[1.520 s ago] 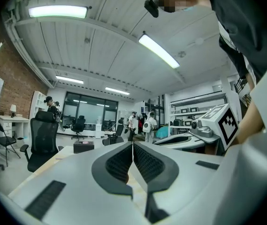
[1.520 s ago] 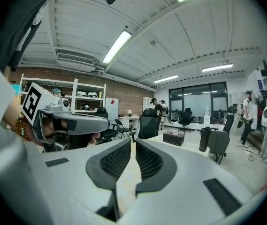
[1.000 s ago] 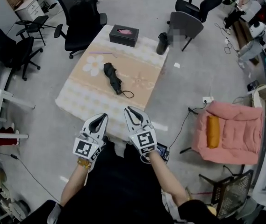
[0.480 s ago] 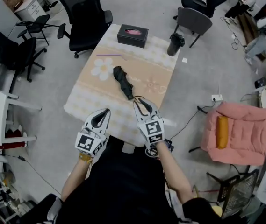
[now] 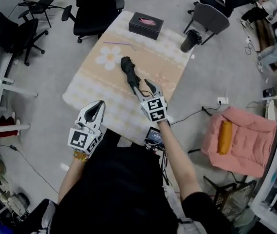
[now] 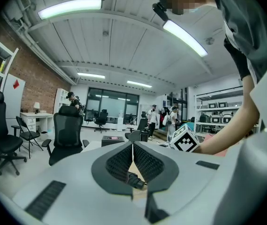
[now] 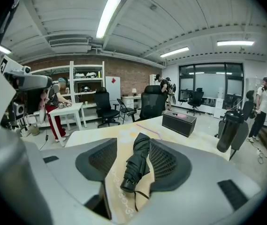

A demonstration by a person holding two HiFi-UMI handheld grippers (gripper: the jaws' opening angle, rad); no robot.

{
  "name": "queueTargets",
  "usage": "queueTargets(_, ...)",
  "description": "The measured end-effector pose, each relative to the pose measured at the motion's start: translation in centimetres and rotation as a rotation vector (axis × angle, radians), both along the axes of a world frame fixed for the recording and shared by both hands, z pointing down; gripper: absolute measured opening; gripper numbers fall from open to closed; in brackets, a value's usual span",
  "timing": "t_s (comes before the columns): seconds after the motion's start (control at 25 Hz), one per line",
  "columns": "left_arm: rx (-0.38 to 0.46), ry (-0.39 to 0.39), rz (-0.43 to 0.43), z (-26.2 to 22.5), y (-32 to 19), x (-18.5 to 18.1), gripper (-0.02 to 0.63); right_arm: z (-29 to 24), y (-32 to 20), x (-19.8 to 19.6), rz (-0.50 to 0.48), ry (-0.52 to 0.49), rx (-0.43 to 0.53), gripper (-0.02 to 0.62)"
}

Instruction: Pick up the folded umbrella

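A black folded umbrella (image 5: 130, 73) lies near the middle of a low table (image 5: 97, 89), which is covered in a pale cloth with a beige band and 1 large white daisy print. Its long axis runs diagonally in the head view. The canopy end points to the far left, and the handle end, trailing a thin wrist strap, points to the near right toward the person.

The right gripper (image 5: 145, 86) reaches over the table with its jaws apart. They have just been opening. The umbrella's handle end lies between them, and the pads are not pressing on it. The left gripper (image 5: 98, 106) hangs at the table's near left edge, well apart from the umbrella. Its 2 jaws are closed tip to tip on nothing.

Also on the cloth are 1 black tissue box (image 5: 146, 25) at the far edge and 1 thin purple stick (image 5: 118, 43). 1 dark tall container (image 5: 191, 40) stands at the far right corner; I cannot tell whether it is on the cloth or just off it.

The floor is grey. 1 black office chair (image 5: 95, 3) and 1 grey chair (image 5: 209, 17) stand beyond the table. 1 pink armchair (image 5: 245, 145) holding 1 orange cushion (image 5: 224, 137) sits to the right. The room is an open office with a brick wall and ceiling strip lights.
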State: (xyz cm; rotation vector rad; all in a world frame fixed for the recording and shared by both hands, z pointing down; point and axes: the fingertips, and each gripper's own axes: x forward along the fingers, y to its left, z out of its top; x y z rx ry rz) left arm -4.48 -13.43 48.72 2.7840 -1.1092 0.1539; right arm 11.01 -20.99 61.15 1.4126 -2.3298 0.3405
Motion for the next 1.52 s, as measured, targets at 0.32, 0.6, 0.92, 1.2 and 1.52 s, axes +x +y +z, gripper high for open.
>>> queueTargets(0.32, -0.025, 0.006, -0.099, 1.1, -0.1, -3.1, 0.015, 6.7, -2.6, -1.5, -0.072, 0.046, -0.183, 0.258)
queueTargets(0.6, -0.037, 0.010, -0.174, 1.6, -0.5, -5.8, 0.015, 12.2, -3.8, -2.0, -0.081, 0.118, -0.305, 0.281)
queueTargets(0.92, -0.055, -0.003, -0.221, 2.3, -0.5, -7.6, 0.015, 15.9, -4.8, -3.0, -0.090, 0.148, -0.384, 0.282)
queueTargets(1.2, -0.065, -0.007, -0.226, 2.6, -1.3, -7.8, 0.015, 17.6, -5.3, -1.9, -0.063, 0.161, -0.425, 0.282)
queueTargets(1.52, -0.068, -0.013, -0.221, 2.7, -1.9, -7.6, 0.015, 18.7, -5.3, -1.6, -0.046, 0.151, -0.460, 0.282)
